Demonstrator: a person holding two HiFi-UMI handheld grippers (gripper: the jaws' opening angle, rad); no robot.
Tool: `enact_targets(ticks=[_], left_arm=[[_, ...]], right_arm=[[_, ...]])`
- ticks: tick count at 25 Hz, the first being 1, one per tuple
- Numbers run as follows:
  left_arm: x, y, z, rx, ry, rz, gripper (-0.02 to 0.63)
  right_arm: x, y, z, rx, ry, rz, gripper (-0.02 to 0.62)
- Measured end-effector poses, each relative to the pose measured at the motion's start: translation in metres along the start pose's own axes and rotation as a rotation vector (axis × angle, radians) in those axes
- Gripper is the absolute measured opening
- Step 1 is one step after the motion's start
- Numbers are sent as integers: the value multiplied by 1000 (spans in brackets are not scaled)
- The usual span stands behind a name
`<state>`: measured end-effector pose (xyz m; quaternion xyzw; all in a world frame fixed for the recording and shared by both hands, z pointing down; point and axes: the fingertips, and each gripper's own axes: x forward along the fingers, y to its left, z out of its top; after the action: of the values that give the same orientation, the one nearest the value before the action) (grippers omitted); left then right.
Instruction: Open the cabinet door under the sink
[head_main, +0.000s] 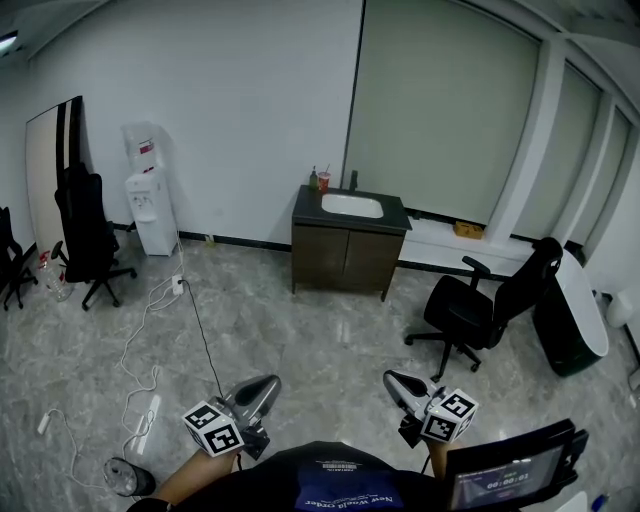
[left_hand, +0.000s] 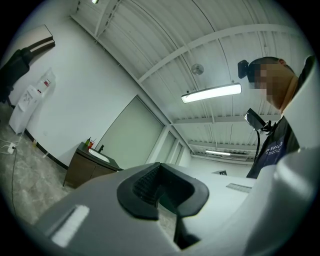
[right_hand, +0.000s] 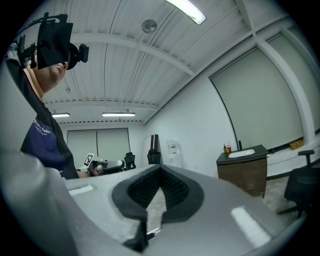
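The dark wooden sink cabinet (head_main: 345, 255) stands against the far wall, a white basin (head_main: 352, 205) in its top and both doors closed. It also shows small in the left gripper view (left_hand: 85, 167) and in the right gripper view (right_hand: 245, 170). My left gripper (head_main: 268, 385) and right gripper (head_main: 390, 379) are held low near my body, several steps of floor short of the cabinet. Both point toward it. Each has its jaws shut with nothing between them, as the left gripper (left_hand: 160, 192) and right gripper (right_hand: 159, 192) views show.
A black office chair (head_main: 485, 305) stands right of the cabinet, another chair (head_main: 88, 235) at the left wall. A water dispenser (head_main: 150, 205) stands at the back left. A white cable (head_main: 150, 340) and a power strip (head_main: 140, 425) lie on the marble floor at the left.
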<state>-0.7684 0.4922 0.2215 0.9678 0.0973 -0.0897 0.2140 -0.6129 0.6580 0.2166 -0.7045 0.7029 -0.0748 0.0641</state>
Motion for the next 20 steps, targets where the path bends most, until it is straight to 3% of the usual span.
enact_targets(ticks=[4,8,14,20], left_arm=[[4,35,16,-15,17,-4,0],[-6,28,13,-2,33,-16,0],[15,45,5,-10,58,-9,0],[36,43,-16,0,52,-2,0]], right_arm=[[36,-11,-1,21,8,-17,2],[29,-1,-8,29,10,-28,2],[36,-29,-18,56,20,-36,2],[33,-54,-28,44,8,7,2]])
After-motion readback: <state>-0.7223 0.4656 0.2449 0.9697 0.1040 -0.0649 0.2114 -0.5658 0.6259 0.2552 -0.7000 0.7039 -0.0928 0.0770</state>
